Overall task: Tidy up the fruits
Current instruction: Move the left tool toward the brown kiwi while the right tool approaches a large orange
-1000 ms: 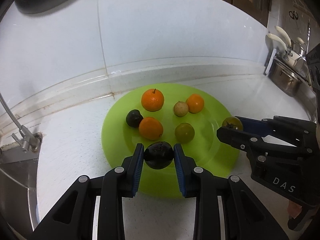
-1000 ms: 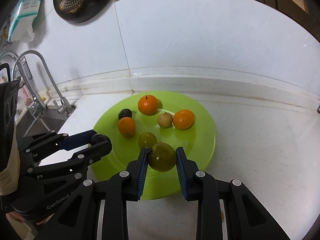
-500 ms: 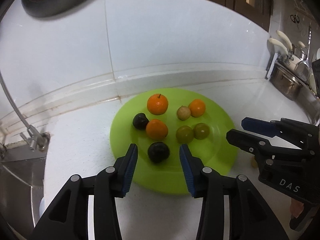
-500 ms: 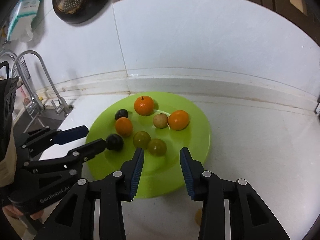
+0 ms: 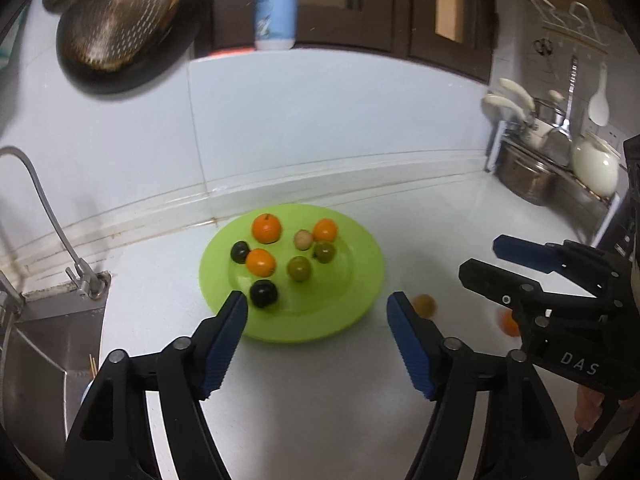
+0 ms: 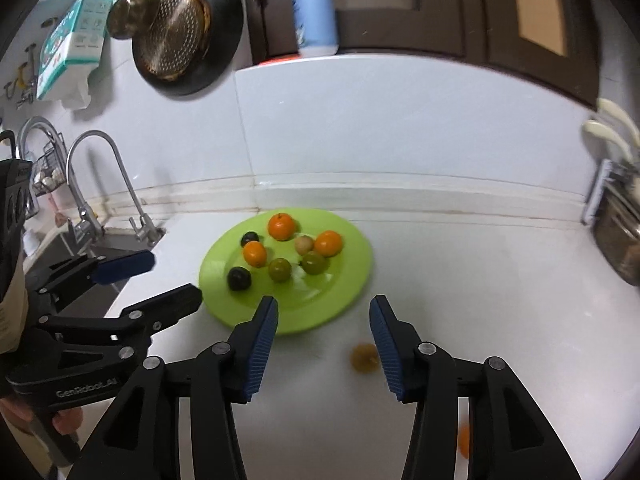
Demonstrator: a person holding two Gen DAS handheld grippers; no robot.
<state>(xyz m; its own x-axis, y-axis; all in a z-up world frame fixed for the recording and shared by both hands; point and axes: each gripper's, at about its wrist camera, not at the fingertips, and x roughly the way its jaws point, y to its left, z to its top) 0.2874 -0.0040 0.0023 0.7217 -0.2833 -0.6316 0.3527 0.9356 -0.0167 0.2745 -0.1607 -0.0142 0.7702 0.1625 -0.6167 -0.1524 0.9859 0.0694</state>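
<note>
Green plate (image 5: 362, 280) lies on the white surface (image 5: 320, 380) in the left wrist view, carrying eight fruits: three oranges, two dark plums, two green fruits and one pale one. The left tool (image 5: 316, 312) is spread wide and holds nothing, with a plum (image 5: 263, 293) just beyond its left finger. A brownish fruit (image 5: 424, 305) lies off the plate.

In the right wrist view the right tool (image 6: 323, 318) is likewise spread and empty above the plate's (image 6: 352, 280) near rim. The brownish fruit (image 6: 363, 357) sits on the surface beside its right finger.
</note>
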